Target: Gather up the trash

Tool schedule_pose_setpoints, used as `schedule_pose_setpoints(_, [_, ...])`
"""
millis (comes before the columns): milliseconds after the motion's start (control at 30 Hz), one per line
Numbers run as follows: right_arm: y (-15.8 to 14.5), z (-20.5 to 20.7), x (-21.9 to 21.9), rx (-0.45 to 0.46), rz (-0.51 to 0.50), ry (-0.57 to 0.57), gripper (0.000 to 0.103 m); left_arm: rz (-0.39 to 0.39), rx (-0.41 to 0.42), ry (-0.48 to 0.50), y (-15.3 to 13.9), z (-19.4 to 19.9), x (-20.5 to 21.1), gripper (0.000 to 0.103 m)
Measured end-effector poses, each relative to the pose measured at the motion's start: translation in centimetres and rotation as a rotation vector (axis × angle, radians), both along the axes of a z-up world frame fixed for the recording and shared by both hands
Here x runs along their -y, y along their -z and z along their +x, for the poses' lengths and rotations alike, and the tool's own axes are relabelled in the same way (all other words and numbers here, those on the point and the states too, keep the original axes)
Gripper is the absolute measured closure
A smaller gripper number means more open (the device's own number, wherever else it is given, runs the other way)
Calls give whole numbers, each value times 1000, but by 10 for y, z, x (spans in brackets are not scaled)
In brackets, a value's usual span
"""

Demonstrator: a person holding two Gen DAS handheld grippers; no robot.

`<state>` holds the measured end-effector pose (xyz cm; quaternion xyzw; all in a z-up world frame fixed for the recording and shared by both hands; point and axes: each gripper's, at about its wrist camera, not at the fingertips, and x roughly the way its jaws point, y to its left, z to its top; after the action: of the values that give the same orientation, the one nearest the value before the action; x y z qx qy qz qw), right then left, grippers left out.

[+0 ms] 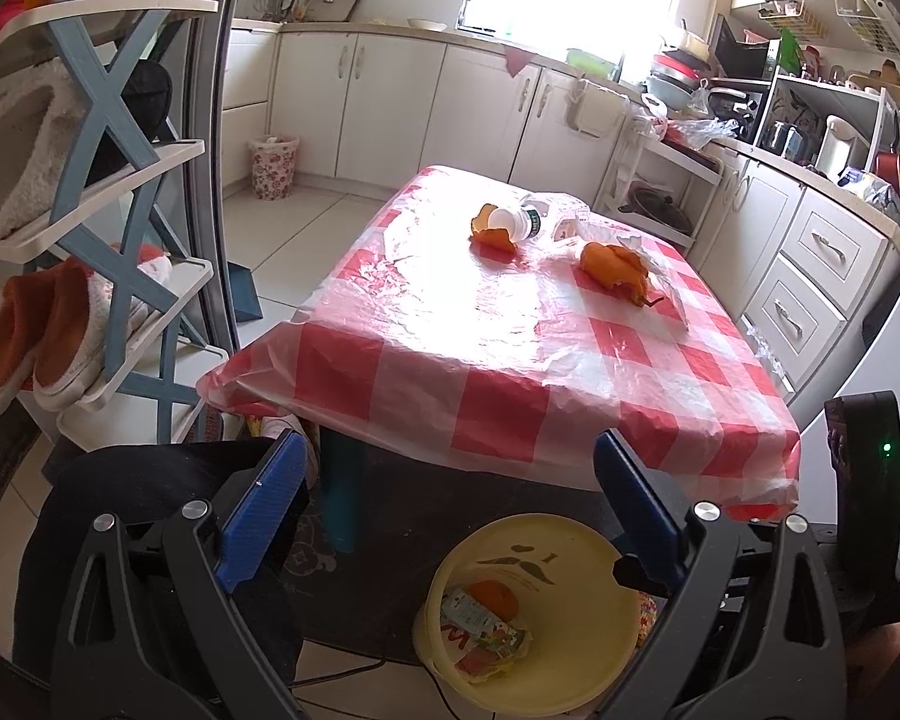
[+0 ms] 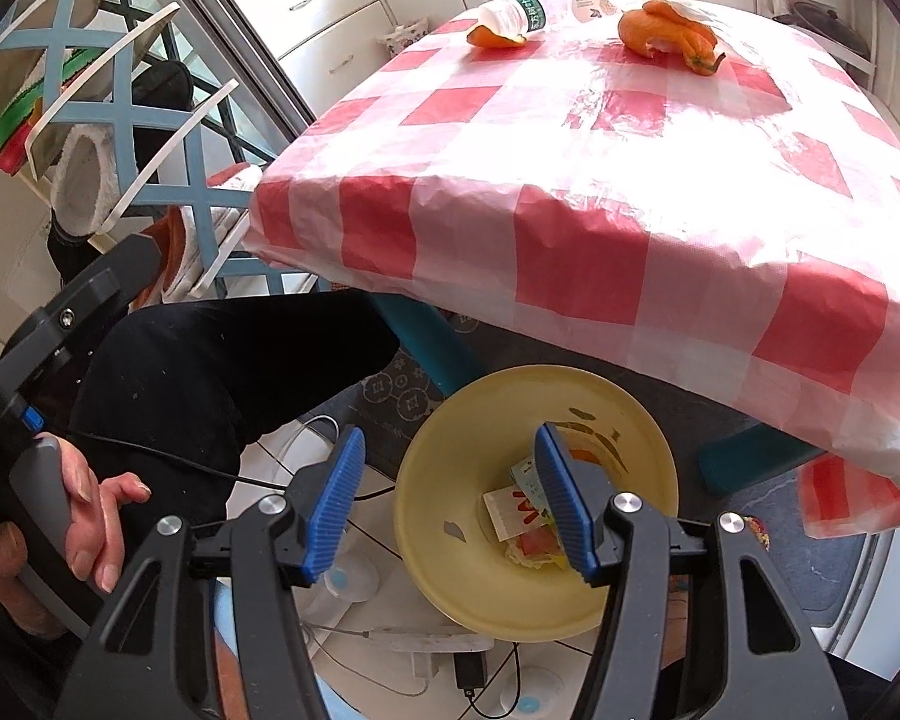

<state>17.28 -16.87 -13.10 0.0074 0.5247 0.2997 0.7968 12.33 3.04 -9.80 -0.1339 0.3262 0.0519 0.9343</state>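
A yellow bin (image 1: 582, 546) (image 2: 444, 480) stands on the floor by the near table edge, holding wrappers (image 1: 486, 630) (image 2: 510, 516) and orange peel. On the red-checked tablecloth (image 1: 510, 360) (image 2: 570, 180) at the far end lie an orange peel (image 1: 492, 235) (image 2: 495, 37), a tipped plastic bottle (image 1: 513, 222) (image 2: 513, 13), a larger orange peel (image 1: 615, 270) (image 2: 669, 36) and a clear wrapper (image 1: 666, 288). My left gripper (image 1: 444, 510) is open and empty above the bin. My right gripper (image 2: 450, 498) is open and empty over the bin.
A shoe rack (image 1: 90, 210) (image 2: 120, 120) with slippers stands left of the table. Kitchen cabinets (image 1: 810, 264) line the right and back. A floral bin (image 1: 273, 165) stands by the far cabinets. Cables and a power strip (image 2: 426, 642) lie on the floor below the yellow bin.
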Motion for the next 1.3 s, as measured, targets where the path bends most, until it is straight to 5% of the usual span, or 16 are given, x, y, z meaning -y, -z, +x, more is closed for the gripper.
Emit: schedule_pose_setpoints(1300, [-14, 21, 12, 26, 156, 125, 42, -2, -36, -4, 16, 23, 2, 10])
